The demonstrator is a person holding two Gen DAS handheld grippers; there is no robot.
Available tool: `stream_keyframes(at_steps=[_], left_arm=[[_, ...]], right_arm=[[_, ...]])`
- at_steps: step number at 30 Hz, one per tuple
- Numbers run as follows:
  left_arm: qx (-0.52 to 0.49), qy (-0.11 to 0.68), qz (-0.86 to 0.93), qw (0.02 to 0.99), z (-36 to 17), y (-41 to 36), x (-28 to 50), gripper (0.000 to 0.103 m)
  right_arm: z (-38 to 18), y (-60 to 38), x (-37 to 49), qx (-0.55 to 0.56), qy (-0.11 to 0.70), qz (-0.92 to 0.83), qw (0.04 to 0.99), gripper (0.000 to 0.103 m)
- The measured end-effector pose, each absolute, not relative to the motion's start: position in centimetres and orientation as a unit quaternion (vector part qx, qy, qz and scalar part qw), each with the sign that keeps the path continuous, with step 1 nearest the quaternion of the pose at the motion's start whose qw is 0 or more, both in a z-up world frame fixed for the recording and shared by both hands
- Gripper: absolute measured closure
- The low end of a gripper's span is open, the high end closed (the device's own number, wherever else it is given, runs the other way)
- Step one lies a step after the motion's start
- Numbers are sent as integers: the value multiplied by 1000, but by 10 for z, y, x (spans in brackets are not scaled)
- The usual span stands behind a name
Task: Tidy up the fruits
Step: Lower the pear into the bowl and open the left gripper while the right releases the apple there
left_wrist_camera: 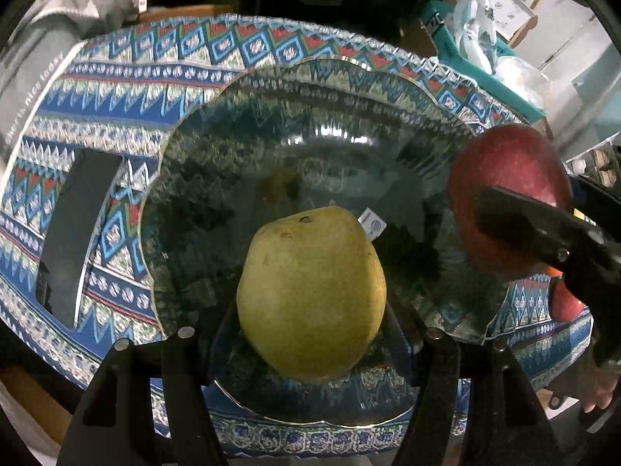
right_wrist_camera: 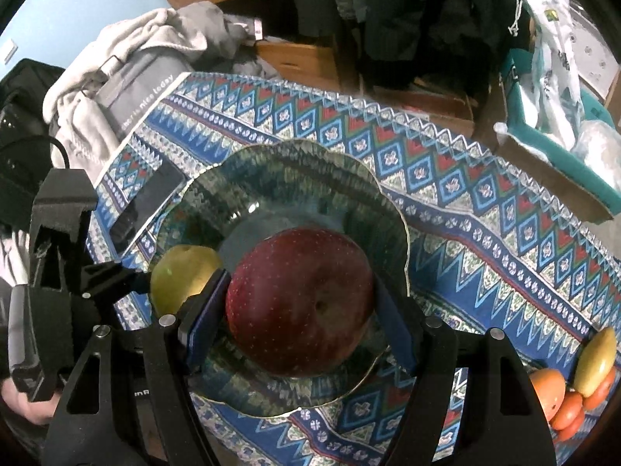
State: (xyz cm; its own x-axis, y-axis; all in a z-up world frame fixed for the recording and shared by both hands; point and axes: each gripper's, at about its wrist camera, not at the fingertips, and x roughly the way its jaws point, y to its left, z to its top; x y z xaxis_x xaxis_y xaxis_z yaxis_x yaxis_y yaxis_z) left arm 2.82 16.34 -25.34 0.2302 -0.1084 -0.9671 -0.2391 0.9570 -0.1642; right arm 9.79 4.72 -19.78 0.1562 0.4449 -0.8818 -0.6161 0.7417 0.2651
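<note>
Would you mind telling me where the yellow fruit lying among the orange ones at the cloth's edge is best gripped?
Grip the yellow fruit across its narrow middle, coming from above: it is elongated and rests against the orange fruits, so its ends and lower side are crowded. Both tools are occupied now.

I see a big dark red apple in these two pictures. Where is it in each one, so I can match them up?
Left wrist view: the dark red apple sits at the right edge, pinched in the right gripper, over the plate's rim.
Right wrist view: the same apple fills the lower centre, between that gripper's jaws.
Shared landmark: the scalloped clear glass plate on the blue patterned cloth.
</note>
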Motion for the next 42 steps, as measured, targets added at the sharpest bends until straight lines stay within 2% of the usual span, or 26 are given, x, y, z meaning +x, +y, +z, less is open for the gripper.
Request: stream_keyframes(at_steps=[7, 24, 29, 42], left_arm=[[-167, 647, 49, 742, -275, 167, 24, 35], [-152, 607, 63, 777, -234, 175, 18, 34], [-146, 603, 67, 781, -232, 171, 20, 30], [-136, 565, 49, 812, -190, 156, 16, 30]], right_arm=[[-203, 47, 96, -78, 553, 350, 752, 29], [-228, 42, 99, -71, 587, 332, 735, 29], [-210, 34, 103, -47, 572, 337, 746, 30], [-149, 8, 91, -54, 511, 308, 801, 30]])
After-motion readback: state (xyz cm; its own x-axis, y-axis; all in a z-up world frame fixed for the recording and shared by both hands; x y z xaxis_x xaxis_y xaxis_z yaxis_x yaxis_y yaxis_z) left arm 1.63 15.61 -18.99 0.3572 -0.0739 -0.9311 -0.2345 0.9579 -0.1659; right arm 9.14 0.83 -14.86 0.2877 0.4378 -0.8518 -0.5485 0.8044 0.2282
